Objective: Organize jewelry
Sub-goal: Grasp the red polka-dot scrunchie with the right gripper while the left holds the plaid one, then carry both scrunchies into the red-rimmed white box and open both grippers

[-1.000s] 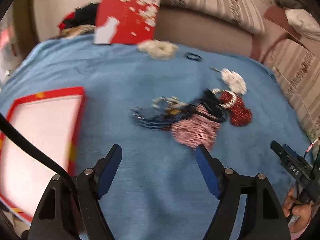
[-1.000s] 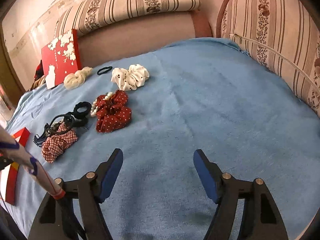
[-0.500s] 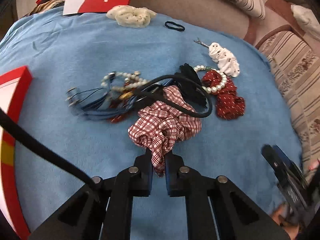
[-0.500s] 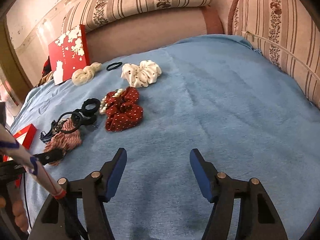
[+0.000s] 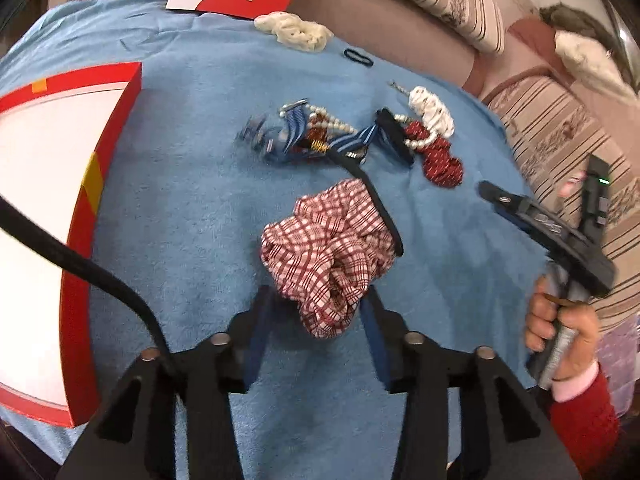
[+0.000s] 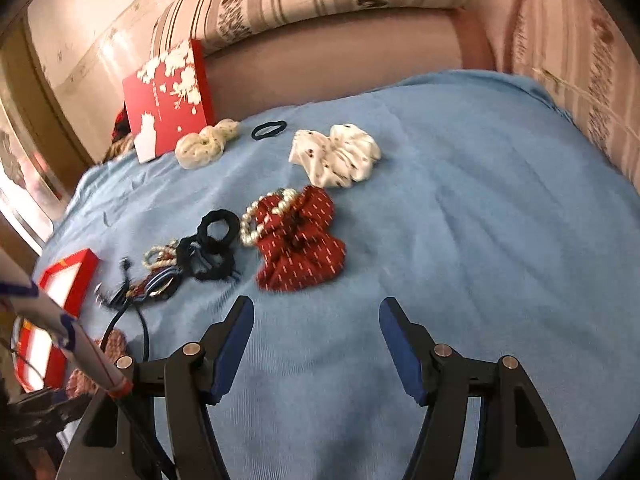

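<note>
A red-and-white plaid scrunchie (image 5: 328, 256) lies bunched on the blue cloth with a black headband (image 5: 380, 208) hooked over it. Its near end sits between the fingers of my left gripper (image 5: 318, 316), whose jaws are opening; the pads stand apart from the fabric. Beyond it lies a tangle of blue striped bands (image 5: 296, 132) and pearls. My right gripper (image 6: 316, 320) is open over bare cloth with nothing between its fingers. Just ahead of it are a red dotted scrunchie (image 6: 300, 240), a pearl bracelet (image 6: 260, 216) and a black scrunchie (image 6: 216, 228).
An open red box (image 5: 120, 120) with a white inside lies at the left. Its red lid (image 6: 168, 96) leans on the sofa back. A white scrunchie (image 6: 336, 154), a cream scrunchie (image 6: 206, 144) and a black hair tie (image 6: 269, 129) lie farther back. Striped cushions border the cloth.
My left gripper shut on the plaid scrunchie, pulled it out of the pile toward me, and its jaws have now parted. The right gripper drew nearer to the red dotted scrunchie.
</note>
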The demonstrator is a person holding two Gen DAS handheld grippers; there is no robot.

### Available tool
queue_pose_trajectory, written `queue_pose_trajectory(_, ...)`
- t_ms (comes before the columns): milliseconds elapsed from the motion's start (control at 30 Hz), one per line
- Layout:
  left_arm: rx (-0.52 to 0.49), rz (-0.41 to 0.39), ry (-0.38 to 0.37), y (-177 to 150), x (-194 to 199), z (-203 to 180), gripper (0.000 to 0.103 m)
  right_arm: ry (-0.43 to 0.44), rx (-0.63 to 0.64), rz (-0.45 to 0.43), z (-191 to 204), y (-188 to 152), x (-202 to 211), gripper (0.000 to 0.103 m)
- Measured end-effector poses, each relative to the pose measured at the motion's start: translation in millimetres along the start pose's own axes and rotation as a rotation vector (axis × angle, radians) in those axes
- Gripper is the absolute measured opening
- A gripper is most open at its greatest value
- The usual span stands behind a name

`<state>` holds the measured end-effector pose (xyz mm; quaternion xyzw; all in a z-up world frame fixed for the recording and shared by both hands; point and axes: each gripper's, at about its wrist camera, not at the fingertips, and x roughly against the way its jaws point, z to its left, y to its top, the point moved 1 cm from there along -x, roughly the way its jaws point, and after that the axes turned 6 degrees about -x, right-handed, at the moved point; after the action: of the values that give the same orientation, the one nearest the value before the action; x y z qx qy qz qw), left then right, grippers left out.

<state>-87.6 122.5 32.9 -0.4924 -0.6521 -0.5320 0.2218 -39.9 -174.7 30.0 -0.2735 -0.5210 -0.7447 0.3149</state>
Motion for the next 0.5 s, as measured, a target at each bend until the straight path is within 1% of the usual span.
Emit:
queue_pose_trajectory(67,-0.006,-0.016,-0.010,3.2,0.2,-2.1,0.051,0.005,0.014,0.022,9.4,6.9,-15.7,0.070)
queue_pose_trajectory(100,-0.017,-0.025,-0.013,4.1,0.5,-3.4,0.054,-0.002,0.023,0.030,14.5,9.5,-24.3,0.070)
queue_pose_trajectory(167,-0.029,-0.029,-0.019,5.9,-2.0,-4.5,0.057,-0.017,0.038,0.043,20.9,12.3,-37.8,0.070)
queue_pose_trajectory(233,-0.027,-0.014,-0.039,8.6,-9.0,-4.5,0.058,-0.031,0.046,0.059,25.2,13.3,-51.1,0.070)
queue_pose_trajectory(267,-0.027,-0.009,-0.044,10.6,-13.6,-5.3,0.058,-0.046,0.050,0.072,26.8,13.4,-58.9,0.067)
queue_pose_trajectory(333,-0.032,0.001,-0.034,14.4,-22.1,-6.2,0.058,-0.071,0.041,0.074,25.8,15.3,-62.5,0.033)
queue_pose_trajectory(367,-0.035,0.001,-0.030,15.5,-24.0,-7.2,0.056,-0.051,0.025,0.081,23.9,16.3,-61.4,0.024)
queue_pose_trajectory(400,-0.040,0.005,-0.023,17.2,-25.3,-9.0,0.033,-0.009,-0.012,0.109,19.7,17.0,-59.0,0.012)
queue_pose_trajectory(433,-0.046,0.024,-0.020,18.1,-26.7,-10.9,0.017,0.014,-0.040,0.125,16.5,17.5,-56.4,0.012)
queue_pose_trajectory(467,-0.046,0.050,-0.025,17.8,-28.2,-12.1,0.010,0.027,-0.056,0.136,13.6,15.6,-51.2,0.011)
queue_pose_trajectory(500,-0.038,0.058,-0.024,17.1,-27.1,-13.4,0.010,0.042,-0.066,0.145,11.8,12.6,-45.3,0.011)
